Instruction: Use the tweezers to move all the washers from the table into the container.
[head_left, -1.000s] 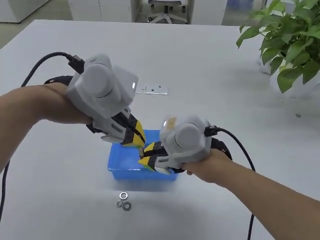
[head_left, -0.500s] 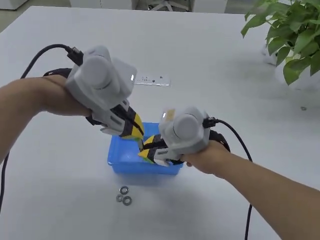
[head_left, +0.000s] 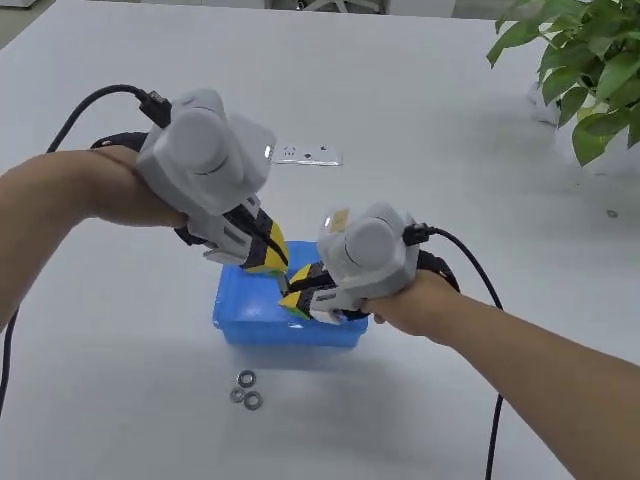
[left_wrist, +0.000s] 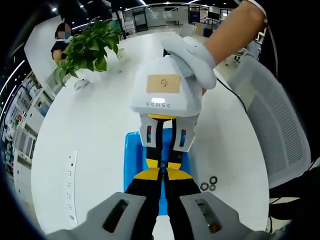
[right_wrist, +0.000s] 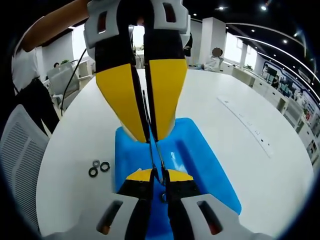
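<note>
Blue container (head_left: 238, 322), silvery washers (head_left: 246, 390), yellow-and-black fingers (head_left: 264, 254)

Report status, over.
Left gripper, right gripper both shut on tweezers, over blue container. Three washers on table beside it. No obstruction seen.

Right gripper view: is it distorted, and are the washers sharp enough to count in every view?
Right gripper view: strong fisheye, the table edge bows, yet three washers beside the blue container are sharp. Head view: even light, little distortion, three washers countable, soft shadow in front of the container. Left gripper view: same fisheye bend; washers small but distinct.
</note>
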